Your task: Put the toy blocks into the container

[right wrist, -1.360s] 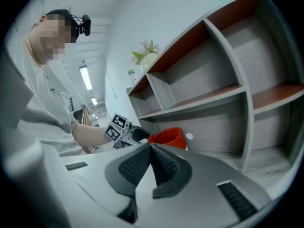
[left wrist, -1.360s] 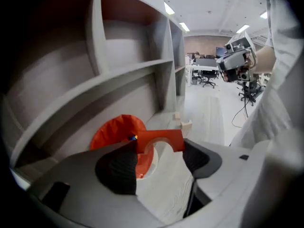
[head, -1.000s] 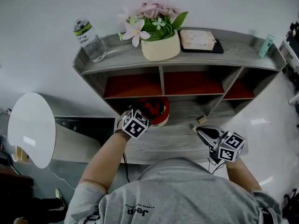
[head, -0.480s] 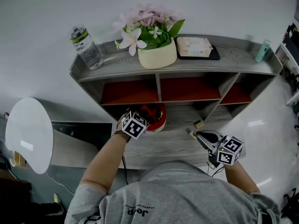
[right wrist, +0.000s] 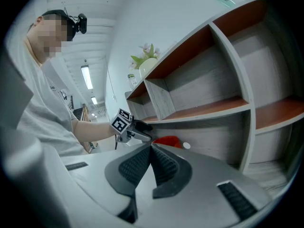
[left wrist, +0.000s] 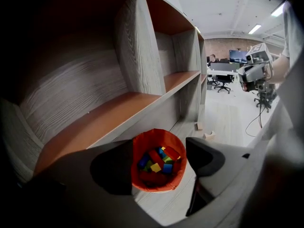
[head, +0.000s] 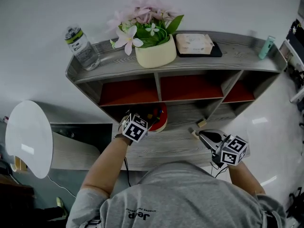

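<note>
**Head view:** A grey wood-grain worktop (head: 171, 148) runs in front of a grey wood-grain shelf unit (head: 156, 85) w/ red-lined compartments. The left hand-held gripper (head: 153, 114) reaches over the round red container (head: 160, 126), which sits on the worktop at the foot of the shelf unit. The right hand-held gripper (head: 201, 134) hangs over the worktop's right part, well apart from the container. Two small pale wooden blocks (head: 202, 123) lie near its tip. On top of the shelf unit, L to R:
- a clear plastic water bottle w/ green label (head: 80, 47)
- a cream pot of pink and white flowers (head: 153, 52)
- a flat pale packet on a dark tray (head: 194, 42)
- a small teal tube (head: 266, 46)

**Left gripper view:** The left hand-held gripper (left wrist: 159, 151) has its jaws wide apart; they have just been opening, w/ nothing btw the pads. Through the gap, lower down, the container (left wrist: 142, 146) stands open-topped. Inside it are coloured toy blocks (left wrist: 159, 161) in red, blue, yellow and green. The small pale wooden blocks (left wrist: 208, 135) lie on the worktop beyond it, to the right, apart from the container. The right hand-held gripper (left wrist: 251, 74) shows far off at upper right.

**Right gripper view:** The right hand-held gripper (right wrist: 151, 148) has its ribbed jaws closed together at the tips, holding nothing. Beyond them the left hand-held gripper (right wrist: 141, 129), w/ its marker cube, is just beside the container's red rim (right wrist: 166, 140). The person's grey shirt (right wrist: 42, 118) fills the left side. The shelf unit's compartments curve across the right.
</note>
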Tool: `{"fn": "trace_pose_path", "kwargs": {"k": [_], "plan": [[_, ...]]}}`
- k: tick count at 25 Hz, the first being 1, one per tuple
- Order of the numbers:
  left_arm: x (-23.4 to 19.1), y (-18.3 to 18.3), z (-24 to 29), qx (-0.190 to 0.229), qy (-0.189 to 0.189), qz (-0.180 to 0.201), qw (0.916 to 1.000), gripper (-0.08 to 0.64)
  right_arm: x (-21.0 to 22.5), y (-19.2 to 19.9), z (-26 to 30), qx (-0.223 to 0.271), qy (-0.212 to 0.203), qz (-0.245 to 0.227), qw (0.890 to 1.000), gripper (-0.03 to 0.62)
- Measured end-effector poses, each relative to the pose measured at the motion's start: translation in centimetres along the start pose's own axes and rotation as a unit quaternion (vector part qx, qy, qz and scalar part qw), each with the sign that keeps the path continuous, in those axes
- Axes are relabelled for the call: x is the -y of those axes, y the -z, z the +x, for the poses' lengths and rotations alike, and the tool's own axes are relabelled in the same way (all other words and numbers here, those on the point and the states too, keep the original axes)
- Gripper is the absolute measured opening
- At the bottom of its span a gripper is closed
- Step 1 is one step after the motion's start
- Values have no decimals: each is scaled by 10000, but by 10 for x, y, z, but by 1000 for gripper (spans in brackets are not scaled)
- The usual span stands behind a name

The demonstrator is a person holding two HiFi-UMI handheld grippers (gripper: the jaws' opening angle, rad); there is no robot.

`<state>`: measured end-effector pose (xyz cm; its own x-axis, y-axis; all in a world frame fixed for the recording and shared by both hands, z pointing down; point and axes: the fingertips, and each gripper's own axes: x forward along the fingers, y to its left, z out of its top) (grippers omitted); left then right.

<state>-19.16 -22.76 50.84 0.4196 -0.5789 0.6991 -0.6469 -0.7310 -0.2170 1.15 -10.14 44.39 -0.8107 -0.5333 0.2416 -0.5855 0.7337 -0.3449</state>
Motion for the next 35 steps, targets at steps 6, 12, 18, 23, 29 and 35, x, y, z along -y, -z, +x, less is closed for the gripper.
{"fn": "trace_pose_path", "kwargs": {"k": [6,12,18,23,29,35], "plan": [[35,-22,-2,258,390,223,9987,387,10,-6,-6,112,77,1,9999,5],[130,-38,41,206,1313,715,9885,387,33,9,-41,261,526,319,9978,5],[221,-25,122,-425,1988,255,9788,387,63,42,-103,295,1110,737,9906,5],[263,-1,188,-950,1976,-277,9753,387,86,78,-158,281,1553,1110,9812,5],[285,24,245,-1398,1560,-774,9747,387,105,112,-202,264,1829,1393,9729,5],[285,42,270,-1618,944,-933,9779,384,109,135,-219,219,1854,1593,9694,5]]}}
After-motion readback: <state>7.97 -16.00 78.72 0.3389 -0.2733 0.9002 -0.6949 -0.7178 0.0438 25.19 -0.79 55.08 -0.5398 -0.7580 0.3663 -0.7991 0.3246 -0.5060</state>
